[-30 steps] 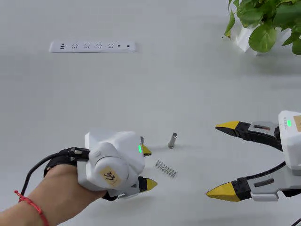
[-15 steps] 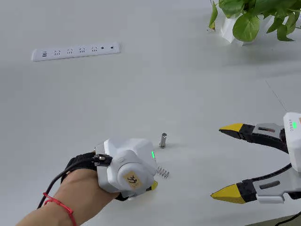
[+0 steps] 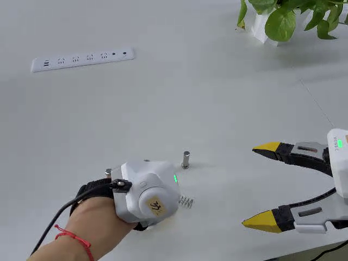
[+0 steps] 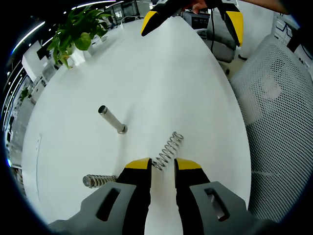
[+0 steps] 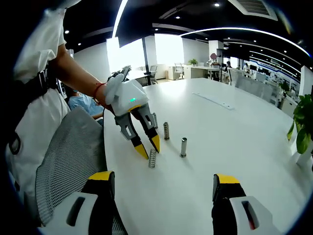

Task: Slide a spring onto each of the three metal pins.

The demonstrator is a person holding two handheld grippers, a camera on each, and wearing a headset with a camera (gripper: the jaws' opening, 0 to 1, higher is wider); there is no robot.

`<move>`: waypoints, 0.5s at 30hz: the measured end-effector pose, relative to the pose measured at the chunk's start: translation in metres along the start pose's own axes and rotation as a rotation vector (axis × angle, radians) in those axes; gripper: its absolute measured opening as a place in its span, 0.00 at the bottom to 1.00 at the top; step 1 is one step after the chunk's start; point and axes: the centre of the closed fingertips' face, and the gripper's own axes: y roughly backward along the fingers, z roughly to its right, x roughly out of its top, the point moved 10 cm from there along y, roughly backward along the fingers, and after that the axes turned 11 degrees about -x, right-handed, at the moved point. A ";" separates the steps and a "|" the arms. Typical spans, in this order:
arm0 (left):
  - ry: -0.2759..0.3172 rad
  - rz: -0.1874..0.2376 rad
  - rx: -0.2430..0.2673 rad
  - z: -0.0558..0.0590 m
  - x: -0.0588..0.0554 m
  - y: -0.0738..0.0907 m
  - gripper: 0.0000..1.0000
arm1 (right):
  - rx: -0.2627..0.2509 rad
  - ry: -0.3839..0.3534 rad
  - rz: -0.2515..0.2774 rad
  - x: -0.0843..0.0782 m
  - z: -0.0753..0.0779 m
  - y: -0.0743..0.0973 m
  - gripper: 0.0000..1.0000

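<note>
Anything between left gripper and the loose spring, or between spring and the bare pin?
Nothing visible. The loose spring lies with its near end between the jaw tips of the left gripper; only table surface lies between it and the bare pin. The sprung pin stands aside.

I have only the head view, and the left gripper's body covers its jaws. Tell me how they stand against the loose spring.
Observer: In the left gripper view, the left gripper straddles the near end of the loose spring. The jaws are narrowly apart and not yet pinching it.
Operator: Report the pins behind that gripper.
Observer: One pin beside it carries a spring on its shaft.
Operator: Check for another.
Observer: The right gripper view shows a second pin just behind the left gripper's jaws. I cannot tell whether it has a spring.
</note>
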 end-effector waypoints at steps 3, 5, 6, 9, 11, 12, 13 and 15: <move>0.006 0.004 0.000 0.001 0.000 0.000 0.12 | 0.004 0.003 -0.002 0.000 -0.001 0.000 0.81; 0.006 -0.002 0.000 0.002 -0.001 0.000 0.12 | 0.005 0.001 -0.001 0.000 -0.001 0.000 0.81; 0.006 -0.006 0.002 0.002 -0.001 0.001 0.12 | 0.005 0.003 -0.003 0.000 -0.001 0.000 0.81; 0.015 -0.011 -0.001 0.002 -0.003 0.002 0.09 | 0.004 0.000 -0.001 -0.001 0.000 -0.001 0.81; 0.017 -0.008 -0.001 0.003 -0.004 0.002 0.09 | 0.005 0.001 0.000 -0.001 0.001 -0.001 0.81; 0.019 -0.007 -0.001 0.003 -0.004 0.002 0.09 | 0.005 0.000 -0.001 -0.001 0.001 -0.001 0.81; 0.022 -0.007 0.000 0.003 -0.003 0.002 0.09 | 0.005 0.001 -0.002 -0.001 0.000 -0.001 0.81; 0.018 -0.010 0.000 0.003 -0.003 0.002 0.09 | 0.006 0.002 -0.006 -0.001 -0.001 -0.001 0.81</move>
